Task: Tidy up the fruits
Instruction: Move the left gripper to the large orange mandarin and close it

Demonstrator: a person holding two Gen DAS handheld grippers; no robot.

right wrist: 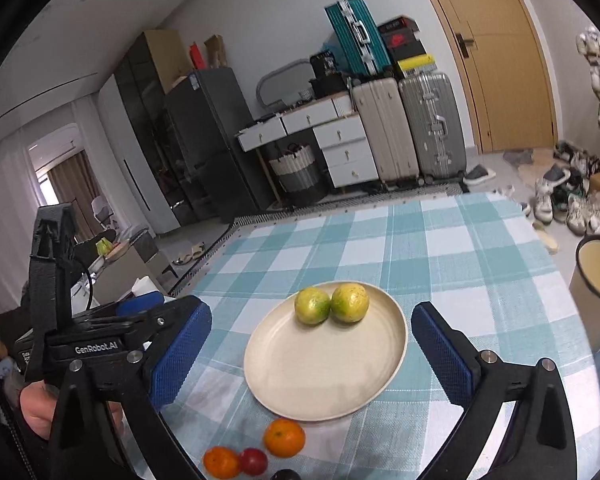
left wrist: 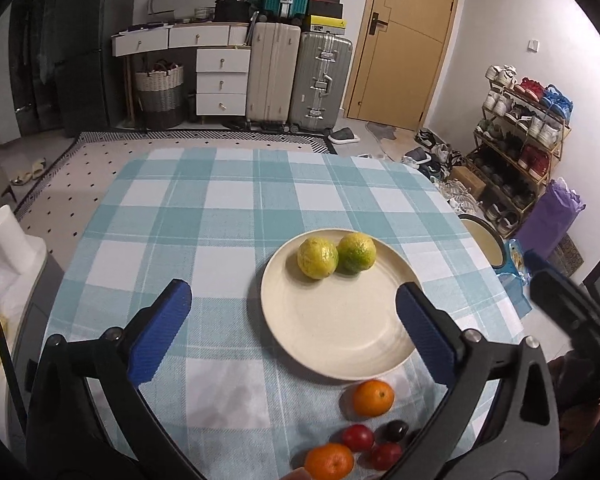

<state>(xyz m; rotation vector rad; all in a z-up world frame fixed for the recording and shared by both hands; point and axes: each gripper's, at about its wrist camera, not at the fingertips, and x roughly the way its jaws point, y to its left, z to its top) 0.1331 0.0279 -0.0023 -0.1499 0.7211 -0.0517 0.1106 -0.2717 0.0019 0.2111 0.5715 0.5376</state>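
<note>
Two green-yellow citrus (left wrist: 336, 257) sit touching at 12 o'clock on the cream plate (left wrist: 332, 344), leaving room for the oranges (left wrist: 373, 398) and plums (left wrist: 358, 437) at 6; left gripper (left wrist: 296, 332) and right gripper (right wrist: 312, 354) hover, jaws apart, empty.

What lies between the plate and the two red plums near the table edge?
In the left wrist view, one orange lies between the plate and the red plums, on the checked tablecloth, close to the plate's rim.
</note>
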